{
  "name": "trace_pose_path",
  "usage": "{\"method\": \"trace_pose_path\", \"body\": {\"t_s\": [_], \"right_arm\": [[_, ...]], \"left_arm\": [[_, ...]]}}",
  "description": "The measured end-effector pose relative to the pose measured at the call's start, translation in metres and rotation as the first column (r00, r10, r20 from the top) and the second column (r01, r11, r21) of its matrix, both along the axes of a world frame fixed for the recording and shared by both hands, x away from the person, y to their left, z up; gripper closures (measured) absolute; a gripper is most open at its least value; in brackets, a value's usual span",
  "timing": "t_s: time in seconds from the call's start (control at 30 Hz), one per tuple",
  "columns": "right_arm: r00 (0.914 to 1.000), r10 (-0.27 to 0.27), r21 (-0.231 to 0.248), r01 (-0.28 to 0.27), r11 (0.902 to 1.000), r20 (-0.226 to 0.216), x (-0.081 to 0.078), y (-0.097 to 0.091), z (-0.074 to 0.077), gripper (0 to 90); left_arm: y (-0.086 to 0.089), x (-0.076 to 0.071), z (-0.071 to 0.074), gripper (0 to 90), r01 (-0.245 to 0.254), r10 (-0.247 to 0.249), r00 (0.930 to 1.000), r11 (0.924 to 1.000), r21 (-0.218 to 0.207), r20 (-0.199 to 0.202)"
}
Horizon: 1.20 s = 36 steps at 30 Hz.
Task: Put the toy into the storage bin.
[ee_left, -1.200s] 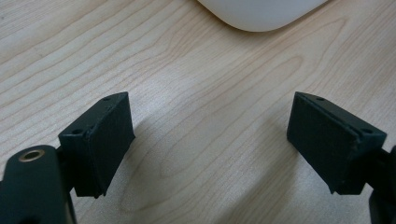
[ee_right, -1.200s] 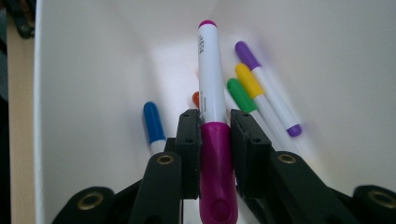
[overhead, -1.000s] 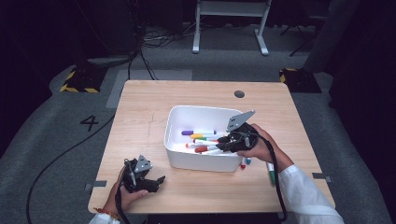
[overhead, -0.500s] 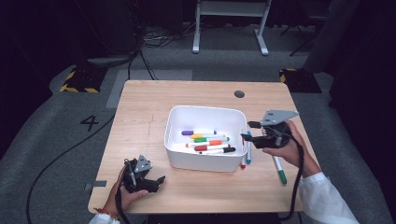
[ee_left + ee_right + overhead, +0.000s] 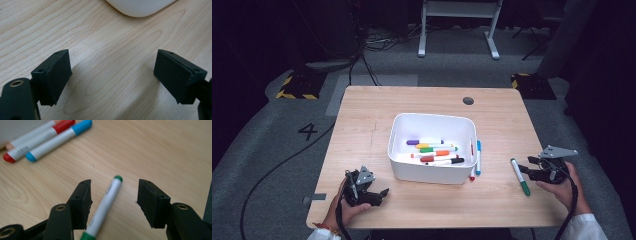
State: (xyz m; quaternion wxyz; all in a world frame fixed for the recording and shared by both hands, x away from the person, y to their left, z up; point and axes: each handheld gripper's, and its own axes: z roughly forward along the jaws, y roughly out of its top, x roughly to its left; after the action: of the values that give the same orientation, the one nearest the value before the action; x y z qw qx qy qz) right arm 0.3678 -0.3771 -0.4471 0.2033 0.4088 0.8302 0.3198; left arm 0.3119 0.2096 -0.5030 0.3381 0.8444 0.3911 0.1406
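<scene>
The right gripper (image 5: 113,202) has left the bin (image 5: 432,172); its jaws, just opened, now straddle the green marker (image 5: 105,207), ready to pinch.

High view sits above the person's side, looking forward and down over the whole bench (image 5: 362,115). Both gripper views skim the wood close up. The right one shares the green marker (image 5: 106,202) with the high view (image 5: 520,176); the left one shares the white bin (image 5: 140,6).
</scene>
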Motion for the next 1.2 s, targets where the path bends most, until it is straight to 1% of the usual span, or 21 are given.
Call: {"method": "trace_pose_path", "body": {"t_s": [0.07, 0.17, 0.2, 0.33, 0.37, 0.4, 0.47, 0.5, 0.57, 0.6, 0.67, 0.73, 0.83, 0.87, 0.93, 0.97, 1.03, 1.07, 1.1, 1.13, 1.2], "right_arm": [[0.9993, -0.025, 0.012, 0.025, 0.9996, -0.028, -0.005, -0.012, -0.011, 45.5], [0.9977, -0.046, 0.007, 0.047, 0.9989, -0.049, -0.01, -0.021, -0.021, 45.5], [0.997, -0.051, 0.013, 0.052, 0.9985, -0.058, -0.013, -0.024, -0.025, 45.5], [0.9946, -0.055, 0.011, 0.056, 0.9984, -0.089, -0.021, -0.029, -0.037, 45.3], [0.9946, -0.047, -0.001, 0.047, 0.9989, -0.093, -0.022, -0.03, -0.039, 45.7], [0.9951, -0.049, 0.027, 0.052, 0.9983, -0.085, -0.024, -0.031, -0.041, 47.0], [0.9946, -0.07, 0.037, 0.073, 0.9967, -0.077, -0.026, -0.034, -0.041, 51.3], [0.9948, -0.071, 0.037, 0.073, 0.9966, -0.074, -0.027, -0.036, -0.042, 52.7], [0.9945, -0.085, 0.055, 0.089, 0.9945, -0.061, -0.031, -0.037, -0.043, 59.8], [0.9951, -0.083, 0.049, 0.085, 0.9951, -0.053, -0.033, -0.037, -0.043, 62.7], [0.9953, -0.082, 0.052, 0.085, 0.9951, -0.052, -0.035, -0.038, -0.043, 68.5], [0.9948, -0.091, 0.051, 0.093, 0.9943, -0.045, -0.035, -0.038, -0.043, 73.0], [0.995, -0.09, 0.051, 0.092, 0.9944, -0.043, -0.035, -0.039, -0.043, 74.4], [0.9958, -0.085, 0.048, 0.086, 0.9951, -0.035, -0.035, -0.038, -0.043, 74.6], [0.9955, -0.086, 0.063, 0.088, 0.9941, -0.04, -0.035, -0.037, -0.044, 74.6], [0.9964, -0.076, 0.054, 0.078, 0.9955, -0.038, -0.034, -0.037, -0.044, 74.7], [0.9966, -0.077, 0.045, 0.079, 0.9959, -0.03, -0.033, -0.035, -0.043, 74.7], [0.9964, -0.079, 0.05, 0.081, 0.9955, -0.029, -0.033, -0.033, -0.043, 74.8], [0.997, -0.072, 0.044, 0.073, 0.9964, -0.028, -0.032, -0.032, -0.043, 74.8], [0.9975, -0.067, 0.041, 0.068, 0.9968, -0.02, -0.032, -0.031, -0.041, 74.8], [0.9978, -0.065, 0.05, 0.065, 0.9966, -0.008, -0.031, -0.029, -0.037, 74.8]], "left_arm": [[0.0, 0.0, 0.0, 14.6, 0.0, 0.0, 1.0, 1.0, 0.0, 0.0], [0.0, 0.0, 0.0, 14.6, -0.002, 0.002, 1.0, 1.0, 0.0, 0.0], [0.0, 0.0, 0.0, 14.6, -0.002, 0.002, 1.0, 1.0, 0.0, 0.001], [0.0, 0.0, 0.0, 14.5, 0.0, 0.0, 1.0, 1.0, 0.0, 0.0], [0.0, 0.0, 0.0, 14.6, -0.002, 0.002, 1.0, 1.0, 0.0, 0.001], [0.0, 0.0, 0.0, 14.6, -0.001, 0.001, 1.0, 1.0, 0.0, 0.0], [0.0, 0.0, 0.0, 14.6, -0.002, 0.002, 1.0, 1.0, 0.0, 0.0], [0.0, 0.0, 0.0, 14.6, -0.002, 0.002, 1.0, 1.0, 0.0, 0.001], [0.0, 0.0, 0.0, 14.6, -0.002, 0.002, 1.0, 1.0, 0.0, 0.001], [0.0, 0.0, 0.0, 14.6, -0.002, 0.002, 1.0, 1.0, 0.0, 0.001], [0.0, 0.0, 0.0, 14.6, -0.002, 0.002, 1.0, 1.0, 0.0, 0.001], [0.0, 0.0, 0.0, 14.6, -0.002, 0.002, 1.0, 1.0, 0.0, 0.001], [0.0, 0.0, 0.0, 14.6, -0.002, 0.002, 1.0, 1.0, 0.0, 0.001], [0.0, 0.0, 0.0, 14.6, -0.002, 0.002, 1.0, 1.0, 0.0, 0.001], [0.0, 0.0, 0.0, 14.6, -0.001, 0.001, 1.0, 1.0, 0.0, 0.0], [0.0, 0.0, 0.0, 14.6, 0.0, 0.0, 1.0, 1.0, 0.0, 0.0], [0.0, 0.0, 0.0, 14.5, 0.0, 0.0, 1.0, 1.0, 0.001, 0.003], [0.0, 0.001, 0.0, 14.5, 0.001, -0.001, 1.0, 1.0, 0.003, 0.006], [0.0, 0.001, 0.0, 14.5, 0.001, -0.001, 1.0, 1.0, 0.0, 0.004], [0.0, 0.001, 0.0, 14.5, 0.002, -0.002, 1.0, 1.0, 0.004, 0.006], [0.0, 0.001, 0.0, 14.5, 0.002, -0.002, 1.0, 1.0, 0.003, 0.006]]}}
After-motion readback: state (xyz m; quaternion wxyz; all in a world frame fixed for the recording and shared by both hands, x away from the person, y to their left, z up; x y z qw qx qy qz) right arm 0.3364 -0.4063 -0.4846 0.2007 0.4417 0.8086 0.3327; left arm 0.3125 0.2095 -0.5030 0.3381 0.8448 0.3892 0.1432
